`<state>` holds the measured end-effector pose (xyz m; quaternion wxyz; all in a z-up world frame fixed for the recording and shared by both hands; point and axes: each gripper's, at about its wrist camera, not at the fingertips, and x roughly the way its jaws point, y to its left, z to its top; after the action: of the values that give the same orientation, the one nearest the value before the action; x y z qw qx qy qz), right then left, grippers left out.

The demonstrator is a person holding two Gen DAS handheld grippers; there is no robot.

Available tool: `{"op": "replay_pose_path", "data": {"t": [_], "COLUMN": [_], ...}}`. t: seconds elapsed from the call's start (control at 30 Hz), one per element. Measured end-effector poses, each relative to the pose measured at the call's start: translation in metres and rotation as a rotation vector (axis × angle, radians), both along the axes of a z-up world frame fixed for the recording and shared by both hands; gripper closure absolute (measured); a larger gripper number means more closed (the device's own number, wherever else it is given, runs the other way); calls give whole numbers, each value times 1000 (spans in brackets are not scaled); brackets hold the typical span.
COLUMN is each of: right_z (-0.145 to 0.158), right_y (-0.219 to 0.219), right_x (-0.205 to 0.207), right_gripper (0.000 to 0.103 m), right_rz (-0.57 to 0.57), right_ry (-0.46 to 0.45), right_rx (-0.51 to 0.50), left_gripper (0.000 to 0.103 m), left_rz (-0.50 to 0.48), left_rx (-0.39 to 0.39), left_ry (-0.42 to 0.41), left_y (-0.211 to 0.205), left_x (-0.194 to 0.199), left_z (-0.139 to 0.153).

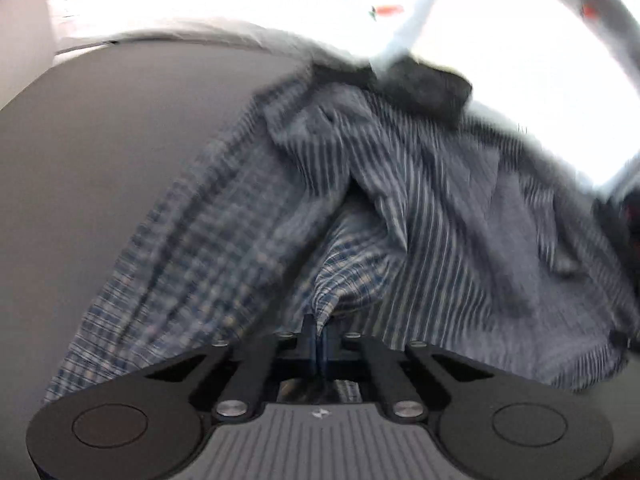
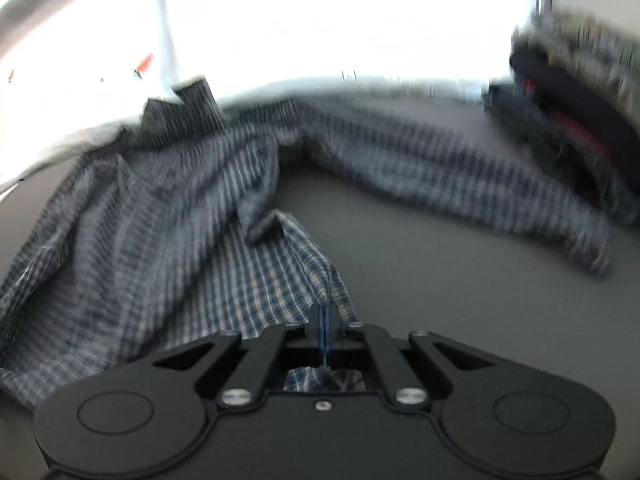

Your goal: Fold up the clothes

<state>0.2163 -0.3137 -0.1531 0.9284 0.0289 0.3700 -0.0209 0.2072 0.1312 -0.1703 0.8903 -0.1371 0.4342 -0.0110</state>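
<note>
A blue and white plaid shirt [image 1: 224,240] lies crumpled on a grey table [image 1: 100,152]. In the left wrist view my left gripper [image 1: 319,330] is shut on a pinched fold of the shirt, whose striped inner side [image 1: 432,208] spreads to the right. In the right wrist view my right gripper [image 2: 325,320] is shut on an edge of the same shirt [image 2: 160,216]. One sleeve [image 2: 460,176] stretches away to the right across the table [image 2: 440,288]. Both views are motion-blurred.
A dark garment [image 1: 428,84] lies at the far end of the shirt. A pile of dark clothes with red trim [image 2: 572,120] sits at the right of the table. Bright white light fills the background beyond the table edge.
</note>
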Motion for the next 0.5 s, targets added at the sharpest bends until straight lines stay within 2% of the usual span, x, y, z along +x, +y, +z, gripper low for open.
{"op": "replay_pose_path", "data": {"t": [0.23, 0.4, 0.5], "right_z": [66, 118, 140], "right_y": [-1, -25, -41], "right_x": [-25, -43, -52], "right_gripper": [102, 103, 103], "right_rz": [6, -37, -77], "right_ry": [-148, -255, -308], "right_rx": [-39, 74, 142], "left_gripper": [101, 101, 101], "left_rz": [45, 63, 87], "left_rx": [-19, -57, -129], "left_ry": [-118, -194, -208], "left_y": [20, 27, 39], "left_x": [-17, -34, -44], "left_z": [64, 110, 129]}}
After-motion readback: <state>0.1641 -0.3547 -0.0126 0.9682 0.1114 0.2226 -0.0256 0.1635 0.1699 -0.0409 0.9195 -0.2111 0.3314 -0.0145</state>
